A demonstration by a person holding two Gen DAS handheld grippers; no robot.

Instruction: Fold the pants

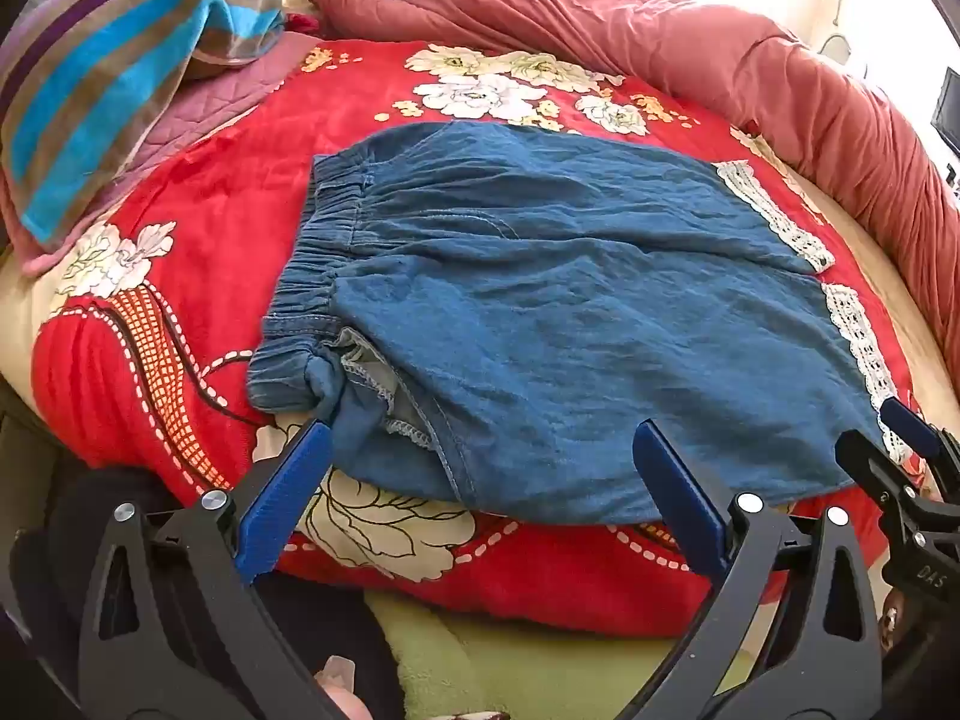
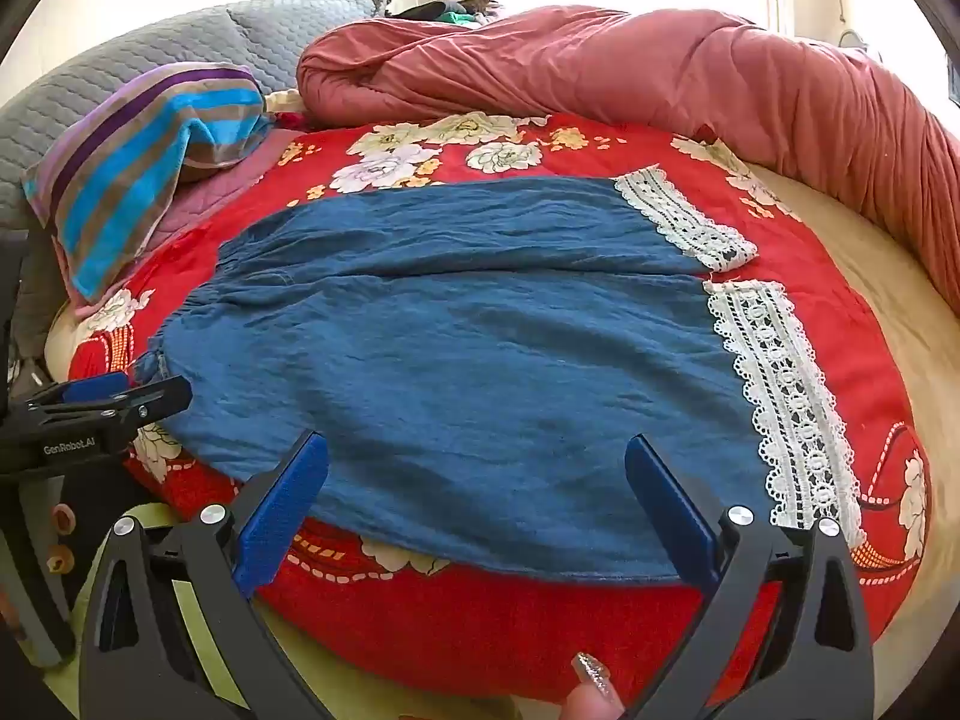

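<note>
Bed [image 2: 870, 324] w/ red floral blanket [image 2: 480, 618]; blue pants [image 2: 456, 360] lie flat across it, lace cuffs to the right. Left view alone shows the elastic waistband [image 1: 312, 252] close up. Left tongs [image 1: 483, 468] & right tongs [image 2: 477, 480] both spread apart, empty, over pants' near edge. Right view reads "GenRobot.AI" on left tongs; left view reads "DAS".

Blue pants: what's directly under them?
The blue pants lie flat on a red floral blanket, which shows all around their edges. Below the blanket's near edge a green fabric peeks out. Whatever lies beneath the pants' middle is covered.
</note>
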